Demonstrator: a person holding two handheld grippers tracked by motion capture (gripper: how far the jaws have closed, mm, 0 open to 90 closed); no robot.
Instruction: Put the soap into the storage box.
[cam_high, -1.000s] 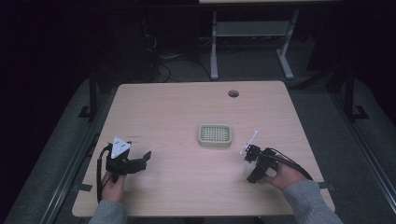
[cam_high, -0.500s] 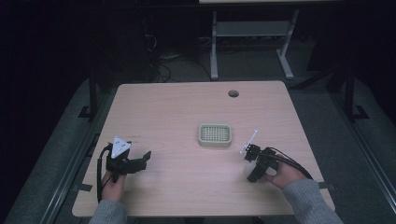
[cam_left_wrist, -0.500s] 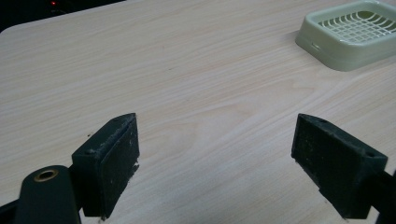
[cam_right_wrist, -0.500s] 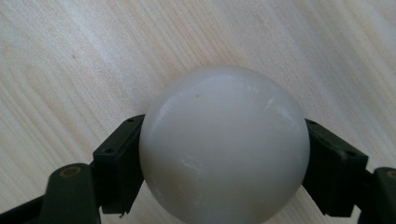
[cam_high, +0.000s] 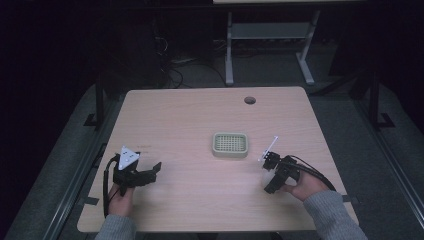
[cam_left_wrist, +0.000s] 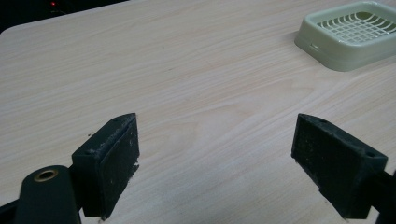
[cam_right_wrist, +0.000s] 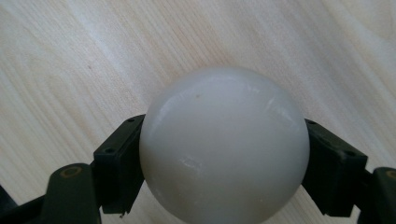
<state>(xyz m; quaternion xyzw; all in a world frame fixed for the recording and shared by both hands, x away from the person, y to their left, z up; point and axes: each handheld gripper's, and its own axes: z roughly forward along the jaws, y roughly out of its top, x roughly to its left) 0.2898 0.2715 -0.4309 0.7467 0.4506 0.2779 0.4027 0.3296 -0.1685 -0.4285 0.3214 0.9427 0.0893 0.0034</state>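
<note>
The right claw (cam_right_wrist: 224, 163) is closed on a smooth white ball (cam_right_wrist: 224, 144), one jaw pressing on each side of it, and holds it just over the tabletop (cam_high: 190, 120) near the front right edge. In the high view this claw (cam_high: 269, 172) is near the pale green tray (cam_high: 230, 144), a little to the right and in front of it. The left claw (cam_left_wrist: 229, 163) is wide apart and holds nothing; below it there is only bare wood, and the tray (cam_left_wrist: 348, 32) is well away at the upper right of its view.

The main risk, I think, is the ball. It is round and glossy, and the flat jaws seem to touch it only at two small places near its widest part. If the hand tilts or moves quickly, or the pressure becomes weaker, the ball can slip out forward or downward. Then it would probably roll on the smooth tabletop, and the front edge is near, so it may fall to the floor. If the ball is meant for the tray, a release from too high could make it bounce out again.
</note>
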